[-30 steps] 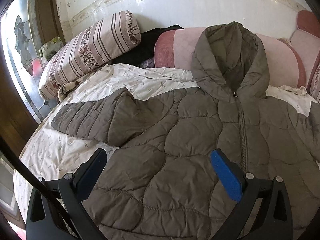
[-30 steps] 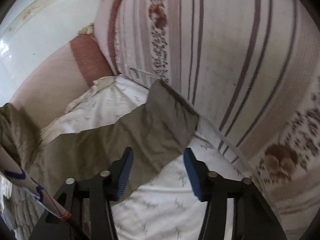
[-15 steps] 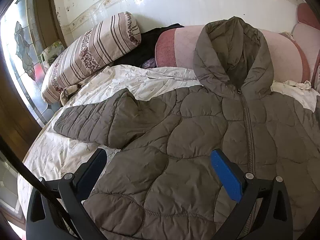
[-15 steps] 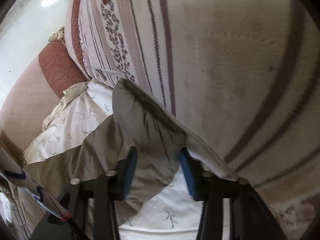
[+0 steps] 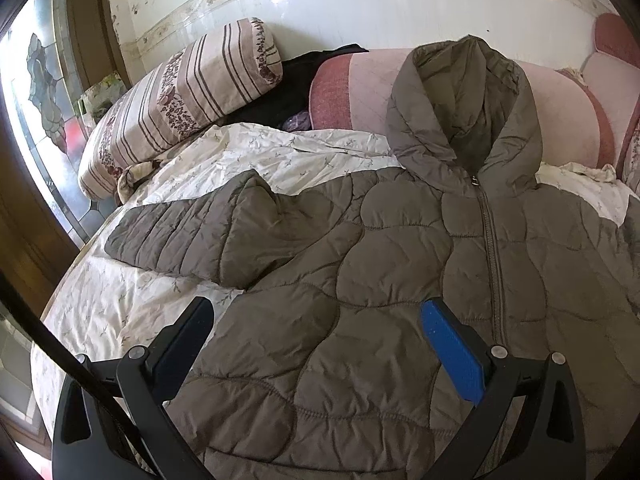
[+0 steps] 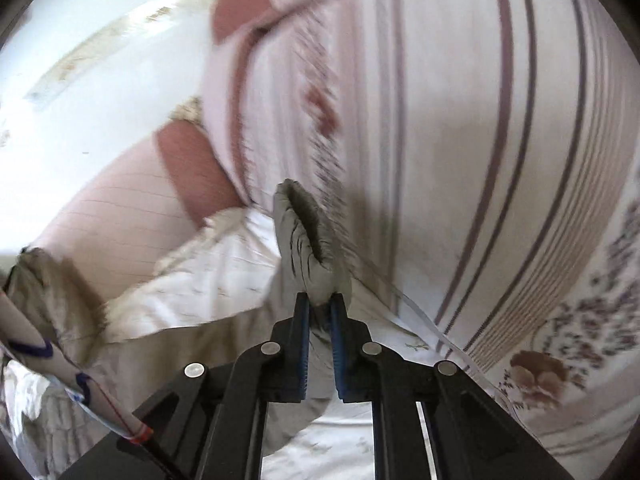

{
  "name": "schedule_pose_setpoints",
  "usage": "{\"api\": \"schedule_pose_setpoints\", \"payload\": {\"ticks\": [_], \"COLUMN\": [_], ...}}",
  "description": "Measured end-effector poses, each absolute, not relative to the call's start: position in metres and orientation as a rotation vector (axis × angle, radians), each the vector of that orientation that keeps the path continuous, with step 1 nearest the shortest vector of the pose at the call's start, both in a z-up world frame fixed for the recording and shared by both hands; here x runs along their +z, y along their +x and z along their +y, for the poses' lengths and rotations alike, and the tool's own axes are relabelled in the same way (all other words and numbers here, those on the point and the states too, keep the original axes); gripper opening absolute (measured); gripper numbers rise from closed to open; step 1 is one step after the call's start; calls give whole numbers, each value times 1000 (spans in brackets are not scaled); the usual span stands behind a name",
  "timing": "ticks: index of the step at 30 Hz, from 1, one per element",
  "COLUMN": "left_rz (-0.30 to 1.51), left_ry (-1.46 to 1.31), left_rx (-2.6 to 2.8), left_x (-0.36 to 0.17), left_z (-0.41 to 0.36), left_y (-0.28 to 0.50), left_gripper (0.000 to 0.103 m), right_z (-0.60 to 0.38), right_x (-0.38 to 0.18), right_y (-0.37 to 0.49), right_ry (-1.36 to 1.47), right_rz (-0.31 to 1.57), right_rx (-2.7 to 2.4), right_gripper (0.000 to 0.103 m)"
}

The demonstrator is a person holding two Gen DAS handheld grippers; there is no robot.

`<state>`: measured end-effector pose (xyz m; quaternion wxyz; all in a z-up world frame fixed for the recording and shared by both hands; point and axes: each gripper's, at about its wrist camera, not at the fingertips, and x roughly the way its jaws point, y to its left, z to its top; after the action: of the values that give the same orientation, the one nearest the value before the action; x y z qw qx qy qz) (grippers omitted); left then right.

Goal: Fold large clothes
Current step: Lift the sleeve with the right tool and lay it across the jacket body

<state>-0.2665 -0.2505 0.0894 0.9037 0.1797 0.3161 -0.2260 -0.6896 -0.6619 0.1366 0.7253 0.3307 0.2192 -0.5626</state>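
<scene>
While the grey quilted hooded jacket (image 5: 400, 280) lies flat on the floral-sheeted bed (image 5: 100, 300), the right gripper (image 6: 320, 312), jaws just closed, pinches its sleeve cuff (image 6: 304, 240) at twelve o'clock; the left gripper (image 5: 320, 336) hovers spread over the hem.

Floral-sheeted bed (image 5: 120, 312), jacket (image 5: 360, 340), striped bolster (image 5: 180, 96)

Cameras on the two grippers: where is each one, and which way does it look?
Left wrist: on the left gripper, looking down across the grey jacket on the bed; its open fingers show.
Right wrist: on the right gripper, facing a striped pillow; its fingers have just been closing and pinch the sleeve cuff.
Both show the jacket.
</scene>
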Motion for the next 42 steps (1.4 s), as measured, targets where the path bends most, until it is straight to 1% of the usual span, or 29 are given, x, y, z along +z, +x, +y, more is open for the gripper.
{"api": "schedule_pose_setpoints", "payload": {"ticks": [9, 12, 15, 18, 22, 27, 33, 34, 36, 37, 38, 42], "left_rz": [651, 663, 672, 676, 681, 712, 725, 730, 747, 757, 763, 748], "left_ry": [315, 289, 268, 243, 221, 211, 212, 215, 218, 217, 214, 197], "left_rx": [-441, -429, -414, -400, -372, -347, -350, -354, -358, -363, -367, -358], "left_x": [104, 109, 113, 118, 122, 119, 117, 116, 113, 112, 112, 115], "left_z": [-227, -214, -198, -181, -162, -150, -151, -154, -158, -159, -159, -156], "left_y": [-252, -243, -234, -226, -214, -201, -195, -195, -193, -192, -192, -194], "left_gripper": [103, 103, 103, 103, 103, 103, 103, 103, 103, 103, 103, 103], "right_z": [-553, -514, -480, -449, -409, -383, -348, -344, -331, -325, -319, -306], "right_x": [246, 266, 272, 265, 237, 185, 94, 83, 69, 69, 70, 99], "right_y": [-617, -577, -532, -490, -427, -359, -292, -287, -279, -280, -282, -315], "right_ry": [555, 521, 505, 500, 495, 512, 573, 584, 575, 555, 534, 487], "right_rz": [378, 360, 363, 384, 451, 567, 733, 757, 792, 805, 811, 747], "right_rx": [-1024, -931, -822, -733, -614, -528, -457, -445, -430, -426, -425, -447], "right_gripper": [9, 9, 10, 10, 9, 9, 9, 10, 18, 26, 31, 31]}}
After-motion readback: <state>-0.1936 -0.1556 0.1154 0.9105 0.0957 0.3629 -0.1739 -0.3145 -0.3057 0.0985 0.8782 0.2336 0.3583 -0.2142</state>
